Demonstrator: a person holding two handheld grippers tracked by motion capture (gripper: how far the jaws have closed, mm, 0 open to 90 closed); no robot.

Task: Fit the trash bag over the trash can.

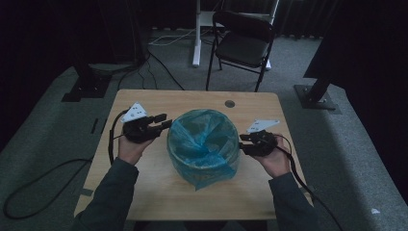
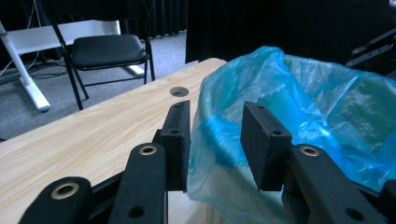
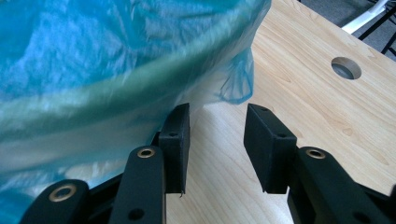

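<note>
We held the left gripper [image 1: 163, 121] and right gripper [image 1: 243, 142] beside the round bin lined with a blue plastic bag [image 1: 204, 144] on the pale wooden table [image 1: 159, 192], fingers of both spread, pinching nothing.

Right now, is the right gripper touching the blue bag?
Cannot tell. In the right gripper view, the right gripper has open jaws with bare table between them; one pad sits right by the blue bag, with no clear gap.

The bin [image 1: 204, 144] stands mid-table [image 1: 144, 192], left gripper [image 1: 161, 122] at its left, right gripper [image 1: 244, 143] at its right, chair [image 1: 243, 43] behind
</note>
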